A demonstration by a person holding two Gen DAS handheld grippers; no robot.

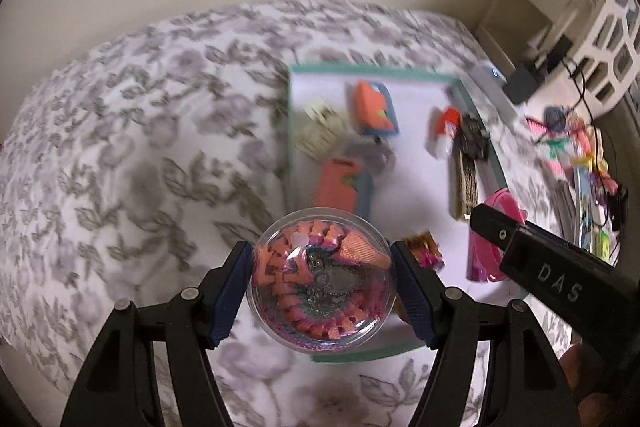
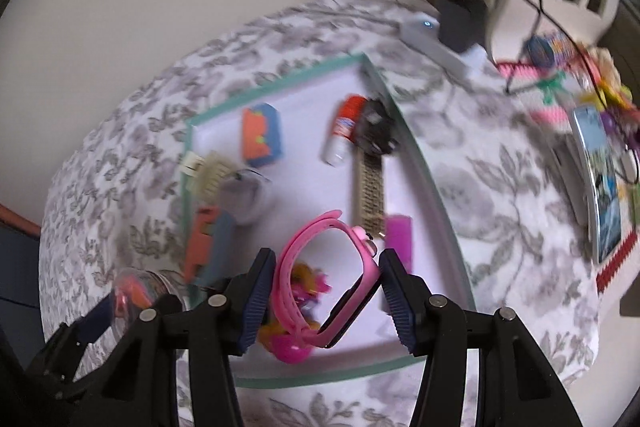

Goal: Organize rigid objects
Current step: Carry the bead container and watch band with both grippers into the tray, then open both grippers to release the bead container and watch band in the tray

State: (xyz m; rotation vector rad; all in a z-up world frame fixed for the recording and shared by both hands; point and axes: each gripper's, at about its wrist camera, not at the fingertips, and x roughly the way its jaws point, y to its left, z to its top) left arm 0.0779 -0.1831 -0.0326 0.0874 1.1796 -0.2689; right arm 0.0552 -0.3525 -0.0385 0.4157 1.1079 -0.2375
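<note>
Floral grey-and-white bedding point(image 1: 132, 131) fills the background, bearing a shallow white tray with a green rim point(image 2: 276, 83) that holds orange-and-blue blocks, a glue stick and a woven strap. Left gripper point(image 1: 322, 281) — pads pinching a clear round plastic tub of orange and pink trinkets point(image 1: 322, 279), carried above the tray's near edge. Right gripper point(image 2: 328, 301) — pads clamping a pink silicone smartwatch point(image 2: 340, 267) over the tray. Judged step: both items in transit; next, each needs a bare spot to be lowered into and released.
</note>
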